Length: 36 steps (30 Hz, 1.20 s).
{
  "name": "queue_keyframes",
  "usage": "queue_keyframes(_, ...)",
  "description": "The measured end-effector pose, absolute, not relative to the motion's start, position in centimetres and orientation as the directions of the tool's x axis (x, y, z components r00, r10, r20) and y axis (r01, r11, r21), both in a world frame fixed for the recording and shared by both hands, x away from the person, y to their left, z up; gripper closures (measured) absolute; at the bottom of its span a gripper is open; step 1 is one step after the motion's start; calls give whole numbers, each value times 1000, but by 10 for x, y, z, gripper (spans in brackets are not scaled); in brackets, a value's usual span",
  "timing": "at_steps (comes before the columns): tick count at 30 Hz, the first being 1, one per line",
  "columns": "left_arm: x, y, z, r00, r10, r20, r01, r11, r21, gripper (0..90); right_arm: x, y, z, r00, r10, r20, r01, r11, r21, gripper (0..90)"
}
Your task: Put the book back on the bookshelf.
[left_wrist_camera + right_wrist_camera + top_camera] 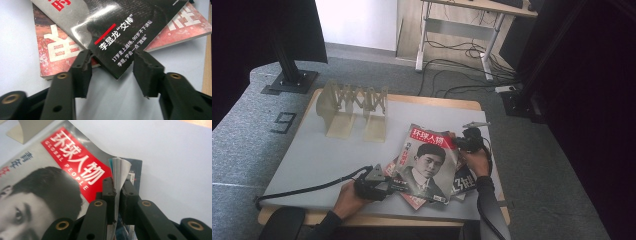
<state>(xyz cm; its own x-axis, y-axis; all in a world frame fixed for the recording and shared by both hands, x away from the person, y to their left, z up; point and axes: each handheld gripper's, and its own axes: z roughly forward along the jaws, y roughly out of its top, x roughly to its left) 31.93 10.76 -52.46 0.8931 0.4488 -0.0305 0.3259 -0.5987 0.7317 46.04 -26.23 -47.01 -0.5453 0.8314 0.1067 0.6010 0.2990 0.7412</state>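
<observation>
Top magazine [428, 162] — masthead toward the desk's far edge, long axis tilted right — pinched by right gripper [460, 142]; left gripper [388, 188] agape.

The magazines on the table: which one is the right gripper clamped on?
The top magazine, with the red Global People title box and a man's portrait. The right gripper pinches its corner; the red-and-white magazine and the dark one lie flat underneath.

Top magazine [428, 162]: grey cover, red title band, white lettering, black-and-white portrait. Lower magazine [53, 47]: mottled red, cream characters. Table mat [327, 155]: pale grey. Rack [354, 107]: beige.
</observation>
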Motion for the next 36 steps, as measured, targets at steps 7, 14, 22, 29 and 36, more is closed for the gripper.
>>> queue_keyframes(7,321,108,-524,889,456,-43,347,-609,713,265,452,-260,-459,-558,822,112,577,287,765,845)
queue_keyframes(14,323,111,-517,888,457,-51,358,-617,701,165,441,-254,-442,-583,807,93,530,292,796,850)
queue_keyframes(22,332,117,-505,890,450,-77,366,-602,710,182,425,-248,-422,-607,792,62,481,304,822,851)
queue_keyframes(29,343,121,-494,893,442,-88,351,-559,752,240,413,-248,-411,-620,783,46,442,301,845,852)
queue_keyframes(36,355,122,-483,885,451,-115,373,-539,755,273,403,-249,-401,-635,771,40,407,291,866,852)
